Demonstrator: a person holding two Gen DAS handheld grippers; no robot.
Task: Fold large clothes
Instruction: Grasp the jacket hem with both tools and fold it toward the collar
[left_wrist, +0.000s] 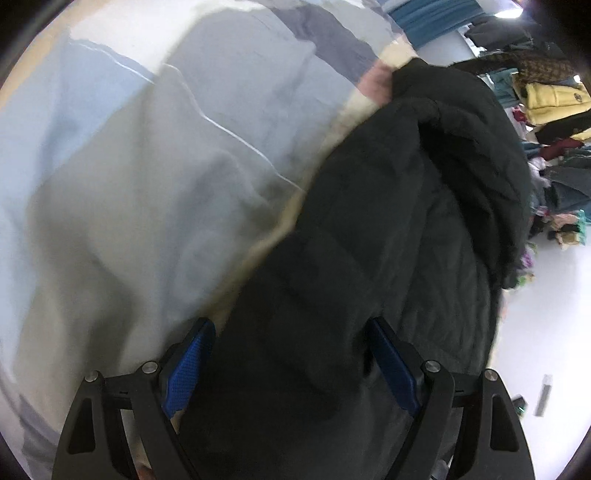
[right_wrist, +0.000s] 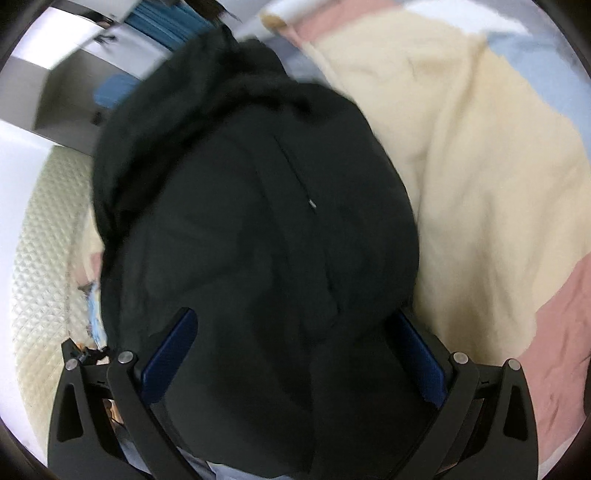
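black padded fabric fills the middle of both views: a large dark jacket (left_wrist: 388, 229) bunched in thick folds on a bed cover (left_wrist: 147, 155) of pale blue, grey, cream and pink patches. in the left wrist view the jacket runs from the lower centre of the frame to the upper right, its quilted lining showing at the right side. the left claw (left_wrist: 291, 354) has its blue pads (left_wrist: 188, 369) spread wide, with a thick fold of the jacket lying between them; whether the pads press the cloth cannot be told. at the right edge of that frame a heap of clothes (left_wrist: 550, 110), yellow, dark red and teal among them, sits well apart on a white floor (left_wrist: 546, 332).

in the right wrist view the jacket (right_wrist: 251, 221) covers the centre, a zip line running down it. the right claw (right_wrist: 295, 350) is likewise spread wide, blue pads (right_wrist: 166, 358) on either side of the bulky cloth, grip uncertain. the cream and pink cover (right_wrist: 480, 184) lies at the right, a quilted white mattress edge (right_wrist: 40, 258) at the left.
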